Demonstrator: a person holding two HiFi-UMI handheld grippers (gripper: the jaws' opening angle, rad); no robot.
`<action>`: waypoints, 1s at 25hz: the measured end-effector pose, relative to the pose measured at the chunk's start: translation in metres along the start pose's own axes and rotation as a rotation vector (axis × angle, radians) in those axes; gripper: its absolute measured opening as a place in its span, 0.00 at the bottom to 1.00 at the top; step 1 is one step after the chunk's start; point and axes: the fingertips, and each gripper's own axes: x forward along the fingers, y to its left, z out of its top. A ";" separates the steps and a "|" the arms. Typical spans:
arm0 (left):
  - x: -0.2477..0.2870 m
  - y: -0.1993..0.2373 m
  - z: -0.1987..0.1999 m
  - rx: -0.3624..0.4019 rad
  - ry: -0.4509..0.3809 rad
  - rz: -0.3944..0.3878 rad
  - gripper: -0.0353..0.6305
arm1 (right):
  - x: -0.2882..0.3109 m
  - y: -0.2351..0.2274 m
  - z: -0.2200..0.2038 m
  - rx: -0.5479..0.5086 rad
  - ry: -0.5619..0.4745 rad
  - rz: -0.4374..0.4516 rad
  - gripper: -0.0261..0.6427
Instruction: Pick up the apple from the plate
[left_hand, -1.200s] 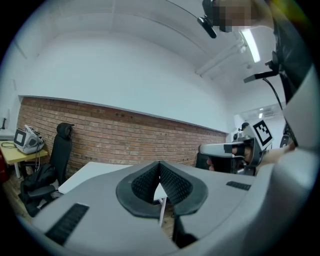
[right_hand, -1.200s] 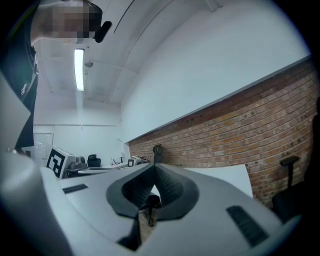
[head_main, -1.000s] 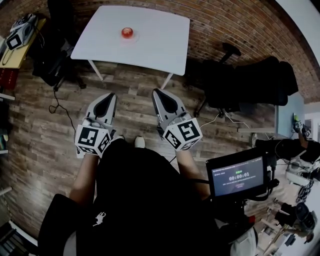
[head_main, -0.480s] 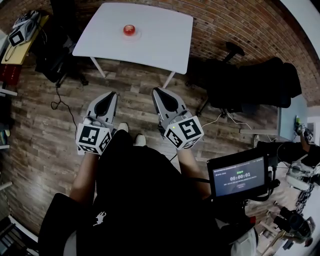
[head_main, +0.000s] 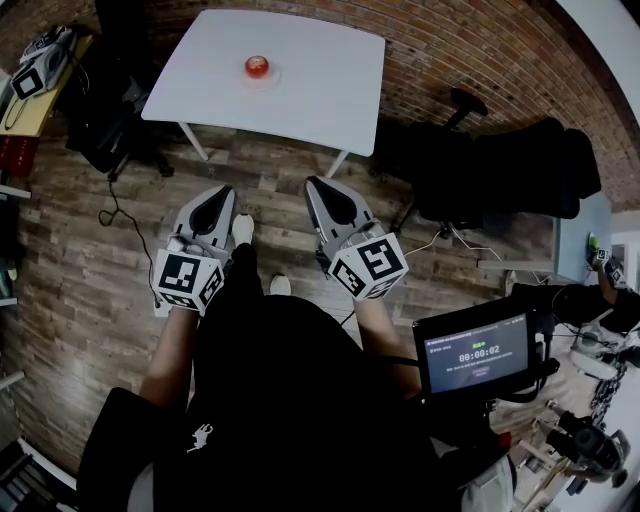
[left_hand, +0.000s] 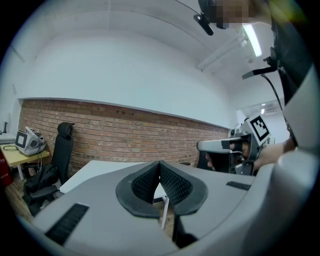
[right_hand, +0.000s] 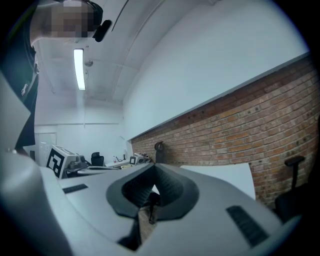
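Apple (head_main: 257, 66) sits on plate (head_main: 273, 75), left of the table (head_main: 330, 85) middle; only the head view shows it. Left gripper (head_main: 220, 194) and right gripper (head_main: 317, 187) are closed, empty, well short of the table.

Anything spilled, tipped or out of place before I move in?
Nothing stands out. The apple sits on its plate on the white table, nothing spilled; the left gripper and right gripper are shut, empty.

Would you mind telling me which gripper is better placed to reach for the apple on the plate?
Left, marginally: the apple lies nearer the left gripper than the right gripper. Both are shut, well short of the table.
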 end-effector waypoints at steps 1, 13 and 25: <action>0.002 0.005 -0.001 -0.003 -0.001 -0.001 0.06 | 0.005 -0.001 0.000 -0.004 0.001 0.000 0.05; 0.078 0.069 0.001 -0.013 0.009 -0.087 0.06 | 0.073 -0.041 0.002 -0.020 0.027 -0.072 0.05; 0.152 0.115 -0.003 0.008 0.104 -0.184 0.06 | 0.160 -0.075 0.003 -0.047 0.077 -0.081 0.05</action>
